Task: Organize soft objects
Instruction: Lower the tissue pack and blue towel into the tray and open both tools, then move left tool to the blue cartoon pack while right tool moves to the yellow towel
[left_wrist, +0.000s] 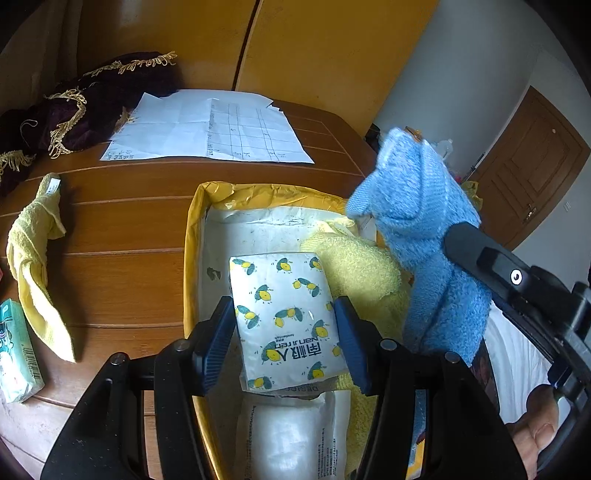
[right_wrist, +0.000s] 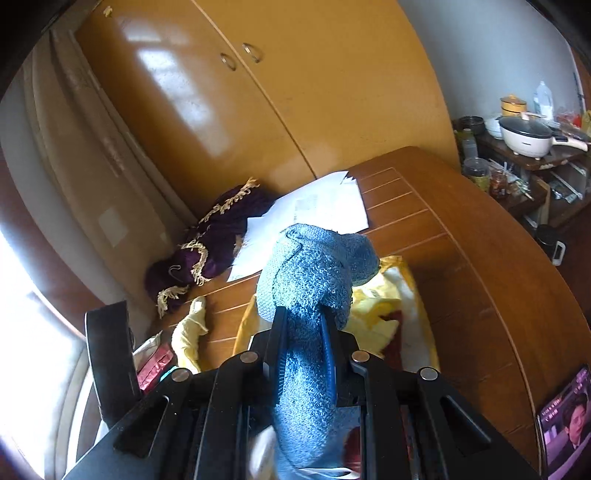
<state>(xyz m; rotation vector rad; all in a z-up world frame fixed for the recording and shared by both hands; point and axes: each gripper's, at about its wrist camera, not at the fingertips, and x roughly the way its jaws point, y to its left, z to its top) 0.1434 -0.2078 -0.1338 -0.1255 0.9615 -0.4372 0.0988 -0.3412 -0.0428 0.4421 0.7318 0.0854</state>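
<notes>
Blue towel (right_wrist: 310, 295): bunched and clamped between the pads of the right gripper (right_wrist: 304, 363), centre of the right wrist view; in the left wrist view it hangs at the right of the frame, above the right edge of the box.
Right gripper: nearly closed, squeezing the blue towel.
Left gripper (left_wrist: 286, 343): partly open, a blue pad on each side of the tissue pack; whether the pads press on the pack I cannot tell.
Tissue pack (left_wrist: 286, 317): white with lemon prints, lower centre of the left wrist view, inside the box.
Box (left_wrist: 192, 236): yellow-lined, on the bench, centre of the frame; a pale yellow towel (left_wrist: 358, 269) lies in it just right of the tissue pack, and a white plastic packet (left_wrist: 291, 439) sits below the pack.
Yellow cloth (left_wrist: 33, 258): loose on the bench, left of the frame, well apart from the box.
Teal tissue pack (left_wrist: 16, 354): lower left edge, beside the yellow cloth.
Bench (left_wrist: 129, 229): brown wood, with white papers (left_wrist: 207, 129) top centre and a purple fringed cloth (left_wrist: 74, 107) upper left.
</notes>
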